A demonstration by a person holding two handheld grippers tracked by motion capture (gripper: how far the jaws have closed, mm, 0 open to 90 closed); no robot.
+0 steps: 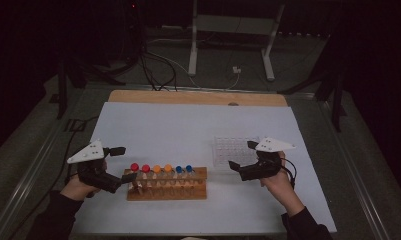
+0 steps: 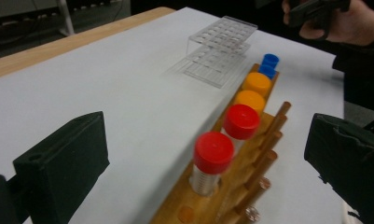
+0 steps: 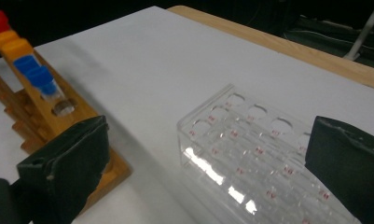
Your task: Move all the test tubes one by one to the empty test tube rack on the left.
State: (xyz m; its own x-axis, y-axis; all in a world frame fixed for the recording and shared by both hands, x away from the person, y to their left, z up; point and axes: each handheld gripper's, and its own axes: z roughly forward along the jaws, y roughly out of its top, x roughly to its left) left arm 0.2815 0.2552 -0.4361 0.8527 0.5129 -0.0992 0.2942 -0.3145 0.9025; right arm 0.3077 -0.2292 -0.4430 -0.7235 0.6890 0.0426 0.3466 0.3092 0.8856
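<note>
Dim floor and metal stands surrounded the white-covered wooden worktop (image 1: 198, 125). Left gripper (image 1: 119, 163) gaped wide, empty, just left of the wooden rack (image 1: 166, 190) of smooth round-capped tubes (image 2: 213, 161). Right gripper (image 1: 241, 155), wide too, flanked the clear plastic rack (image 3: 250, 154) right of it.

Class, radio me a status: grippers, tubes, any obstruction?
Left gripper open, astride the end red tube. Right gripper open over clear rack. Six tubes in wooden rack. Nothing blocking.

left gripper (image 1: 124, 163) jaws apart | beside wooden rack (image 1: 167, 192) | red-capped tube (image 1: 134, 168)
</note>
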